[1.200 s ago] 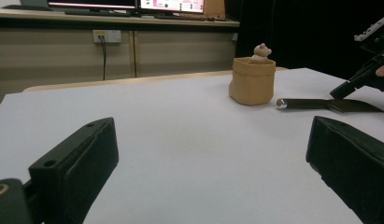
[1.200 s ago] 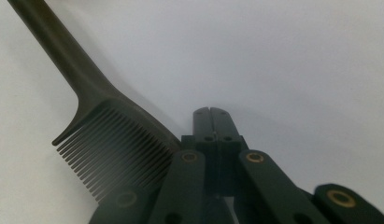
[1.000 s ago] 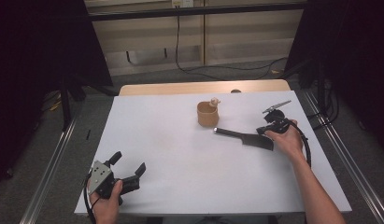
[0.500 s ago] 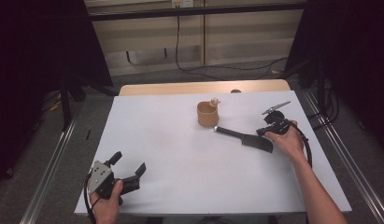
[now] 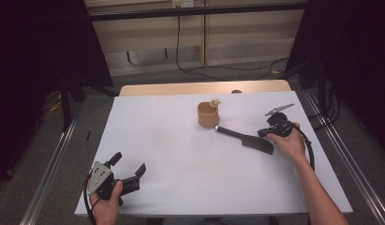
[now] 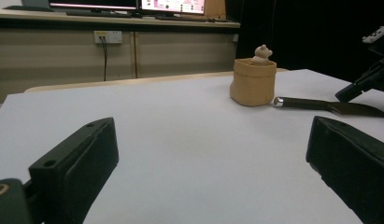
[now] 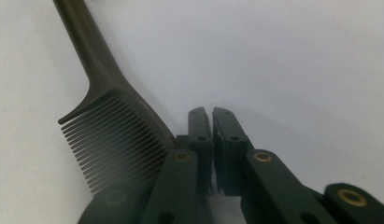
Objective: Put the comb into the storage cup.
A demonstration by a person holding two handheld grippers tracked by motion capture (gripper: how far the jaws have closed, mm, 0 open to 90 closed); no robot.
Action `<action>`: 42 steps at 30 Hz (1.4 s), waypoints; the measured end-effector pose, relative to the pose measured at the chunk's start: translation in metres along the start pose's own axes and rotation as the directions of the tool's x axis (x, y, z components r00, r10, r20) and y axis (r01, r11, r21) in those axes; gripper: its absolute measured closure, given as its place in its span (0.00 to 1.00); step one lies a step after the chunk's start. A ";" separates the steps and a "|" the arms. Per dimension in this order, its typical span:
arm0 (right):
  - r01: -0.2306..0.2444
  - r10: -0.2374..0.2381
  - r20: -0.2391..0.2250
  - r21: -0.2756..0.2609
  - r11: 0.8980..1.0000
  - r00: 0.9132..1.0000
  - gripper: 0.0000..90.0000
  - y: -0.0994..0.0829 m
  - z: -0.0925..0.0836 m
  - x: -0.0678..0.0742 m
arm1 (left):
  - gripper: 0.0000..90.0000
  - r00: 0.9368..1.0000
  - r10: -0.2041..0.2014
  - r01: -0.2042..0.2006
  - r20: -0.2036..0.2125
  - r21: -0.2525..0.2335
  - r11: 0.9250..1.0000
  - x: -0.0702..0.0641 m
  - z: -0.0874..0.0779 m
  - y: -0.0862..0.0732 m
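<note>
One white tabletop point(image 5: 181, 140) is carrying everything, and two forearms are coming in over its near edge. The person's left hand point(image 5: 105, 206) is resting at the near left corner. It is gripping the left gripper point(image 5: 130, 162) level, so that it is pointing across the tabletop towards the far right. Its two jaws are standing wide apart with only bare tabletop between them.

The right hand point(image 5: 288, 143) is lying near the right edge, about halfway back. It is aiming the right gripper point(image 5: 264, 133) leftwards and down at the surface. Its jaws have just been opening. In the right gripper view they are standing only a thin slit apart, with nothing showing between their tips.

One dark comb point(image 5: 244, 139) is lying flat right of the middle of the tabletop. Its toothed end is sitting just beside the right gripper's jaws, and its long handle is pointing at the cup.

One tan cup point(image 5: 208, 115) is standing upright towards the far edge, close to the handle's tip. One small pale figure point(image 5: 214, 101) is perching on its rim.
</note>
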State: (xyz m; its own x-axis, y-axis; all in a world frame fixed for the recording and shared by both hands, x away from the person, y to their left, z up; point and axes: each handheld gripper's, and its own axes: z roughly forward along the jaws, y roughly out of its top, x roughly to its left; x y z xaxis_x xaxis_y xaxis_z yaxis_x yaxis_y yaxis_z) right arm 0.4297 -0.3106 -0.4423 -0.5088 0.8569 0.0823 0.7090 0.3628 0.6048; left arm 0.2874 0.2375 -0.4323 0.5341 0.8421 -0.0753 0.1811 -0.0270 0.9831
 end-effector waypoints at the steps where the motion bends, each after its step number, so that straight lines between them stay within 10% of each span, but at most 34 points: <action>1: -0.010 0.010 -0.002 -0.029 1.000 1.000 0.93 -0.002 -0.002 0.000 | 0.03 1.000 0.001 -0.001 -0.002 -0.001 1.000 0.000 0.000 0.000; 8: -0.036 0.037 0.001 -0.165 0.986 0.999 0.72 -0.011 -0.017 0.000 | 0.03 1.000 0.006 -0.006 0.000 0.004 1.000 0.000 0.000 0.000; 12: -0.070 0.072 -0.001 -0.230 0.971 0.997 0.39 -0.013 -0.030 -0.003 | 0.03 1.000 -0.001 0.001 -0.001 -0.003 1.000 0.000 0.000 0.000; 21: -0.074 0.067 -0.034 -0.292 0.954 0.997 0.05 -0.016 -0.043 -0.003 | 0.03 1.000 -0.004 0.004 0.003 -0.007 1.000 0.000 0.000 0.000; 29: -0.038 0.001 -0.116 -0.311 0.950 0.993 0.05 -0.011 -0.046 0.005 | 0.03 1.000 -0.004 0.004 0.002 -0.003 1.000 0.001 0.002 0.000; 33: 0.038 -0.061 -0.071 -0.295 0.955 0.996 0.10 -0.001 -0.040 0.018 | 0.03 1.000 0.003 -0.003 -0.004 0.009 1.000 0.002 0.002 0.000; 42: 0.032 -0.084 -0.169 -0.288 0.957 0.982 0.08 0.016 -0.031 0.022 | 0.03 1.000 -0.007 0.007 -0.016 0.009 1.000 0.004 0.003 -0.001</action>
State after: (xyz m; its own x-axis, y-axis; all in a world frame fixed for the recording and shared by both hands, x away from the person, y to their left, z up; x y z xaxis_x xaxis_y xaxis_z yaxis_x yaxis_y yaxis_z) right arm 0.4142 -0.2972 -0.4063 -0.6419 0.7490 0.1642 0.5217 0.2696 0.8094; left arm 0.2918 0.2394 -0.4341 0.5197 0.8506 -0.0797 0.1927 -0.0258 0.9809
